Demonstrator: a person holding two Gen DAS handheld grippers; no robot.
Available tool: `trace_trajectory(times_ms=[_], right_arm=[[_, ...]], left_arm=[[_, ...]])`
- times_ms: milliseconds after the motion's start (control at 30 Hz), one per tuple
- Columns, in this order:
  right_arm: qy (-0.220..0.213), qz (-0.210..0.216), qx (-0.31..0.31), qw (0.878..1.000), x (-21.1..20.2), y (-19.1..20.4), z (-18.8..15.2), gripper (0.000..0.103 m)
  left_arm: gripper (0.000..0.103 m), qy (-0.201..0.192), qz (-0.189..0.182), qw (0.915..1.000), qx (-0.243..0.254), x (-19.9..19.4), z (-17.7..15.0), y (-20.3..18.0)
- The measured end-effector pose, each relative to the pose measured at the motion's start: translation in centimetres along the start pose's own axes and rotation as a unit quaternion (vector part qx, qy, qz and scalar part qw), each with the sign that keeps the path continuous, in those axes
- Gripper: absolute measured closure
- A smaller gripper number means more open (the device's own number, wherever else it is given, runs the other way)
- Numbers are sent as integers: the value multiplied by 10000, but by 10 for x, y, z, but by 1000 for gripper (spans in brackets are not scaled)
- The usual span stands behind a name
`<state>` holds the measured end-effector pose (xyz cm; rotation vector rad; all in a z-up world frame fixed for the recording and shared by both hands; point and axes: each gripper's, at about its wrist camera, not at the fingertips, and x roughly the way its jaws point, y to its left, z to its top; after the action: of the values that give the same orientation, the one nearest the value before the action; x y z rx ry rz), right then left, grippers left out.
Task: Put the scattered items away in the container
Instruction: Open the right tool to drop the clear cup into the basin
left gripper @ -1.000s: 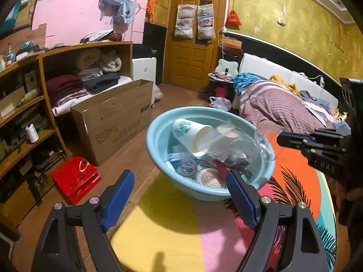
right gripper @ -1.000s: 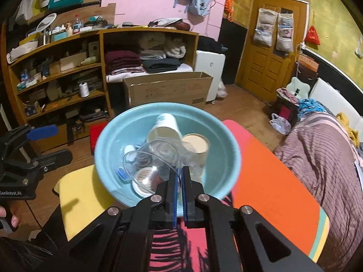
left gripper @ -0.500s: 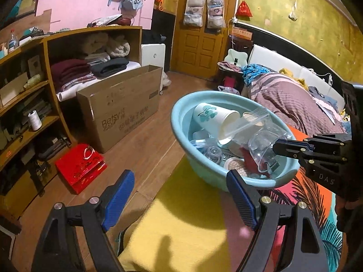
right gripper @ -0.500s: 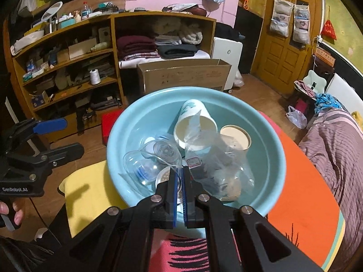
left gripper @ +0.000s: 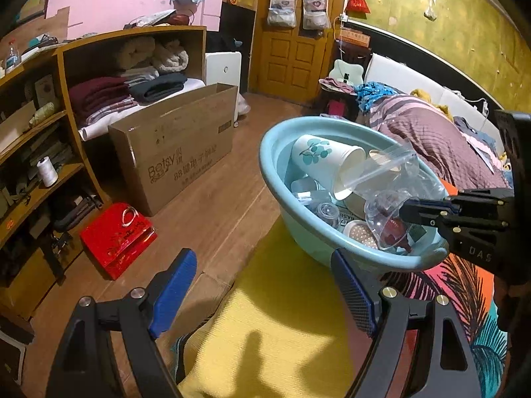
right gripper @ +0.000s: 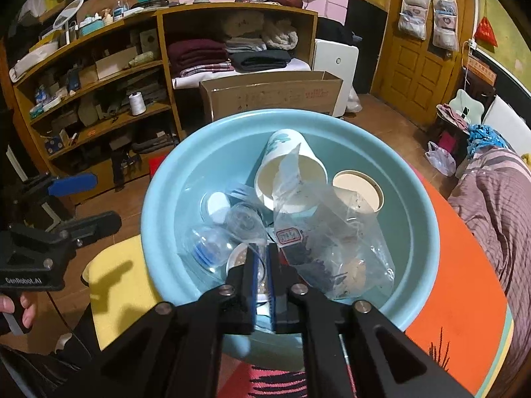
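The right hand-held gripper (right gripper: 264, 265), fingers pinched on a clear plastic cup (left gripper: 385, 219), hung just inside the near rim of the blue basin (left gripper: 275, 172), while the left hand-held gripper (left gripper: 265, 292) gaped empty beside it.

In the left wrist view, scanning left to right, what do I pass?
White thread spool → red gift bag → cardboard box → leaf-print paper cup in the blue basin → clear plastic cup pinched in the right tongs.
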<state>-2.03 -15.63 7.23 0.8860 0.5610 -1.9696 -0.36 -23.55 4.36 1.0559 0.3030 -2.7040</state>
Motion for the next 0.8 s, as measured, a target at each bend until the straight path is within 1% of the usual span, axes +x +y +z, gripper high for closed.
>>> trace_trajectory(times_ms=[67, 133, 400, 633, 800], right_arm=[[-21, -38, 1, 10000, -1, 1, 1, 66], [-84, -133, -22, 9999, -5, 1, 0, 55], [-193, -239, -2, 9995, -20, 2, -2, 53], [-269, -266, 76, 9993, -38, -2, -11, 51], [-387, -320, 139, 9986, -58, -4, -20, 51]], left_arm=[[16, 26, 14, 10000, 0, 2, 0, 1], [16, 43, 10, 10000, -22, 3, 1, 3], [16, -14, -37, 10000, 25, -2, 2, 0], [16, -55, -114, 9998, 153, -11, 3, -12], [16, -163, -145, 9993, 296, -23, 4, -27]])
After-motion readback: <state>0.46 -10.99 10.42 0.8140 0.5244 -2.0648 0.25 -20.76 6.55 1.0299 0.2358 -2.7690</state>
